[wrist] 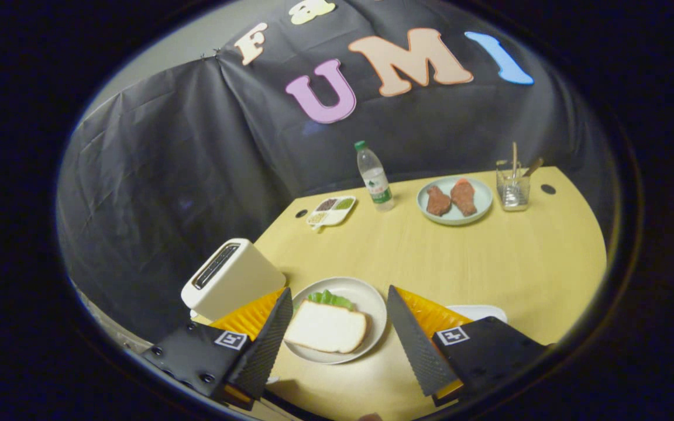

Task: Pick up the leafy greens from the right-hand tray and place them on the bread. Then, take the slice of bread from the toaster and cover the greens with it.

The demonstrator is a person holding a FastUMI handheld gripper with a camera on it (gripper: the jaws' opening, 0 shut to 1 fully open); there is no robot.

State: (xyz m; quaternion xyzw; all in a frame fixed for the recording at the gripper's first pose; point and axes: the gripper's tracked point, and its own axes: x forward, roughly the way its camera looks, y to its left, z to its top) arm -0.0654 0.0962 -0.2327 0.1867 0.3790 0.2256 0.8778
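A slice of white bread (326, 327) lies on a white plate (371, 304), between my fingers and below them. Green leaves (331, 299) stick out from under the slice's far edge. My gripper (340, 301) hangs open above the plate, holding nothing. A white toaster (230, 279) stands just left of the plate, behind my left finger (267, 345); its slot looks dark. A white tray (477, 313) peeks out behind my right finger (416, 339).
Farther back on the yellow table (489, 263) stand a water bottle (374, 178), a small divided dish (331, 211), a pale plate with two brown pieces of meat (454, 200) and a clear holder with utensils (513, 186). The black cloth wall closes off the back.
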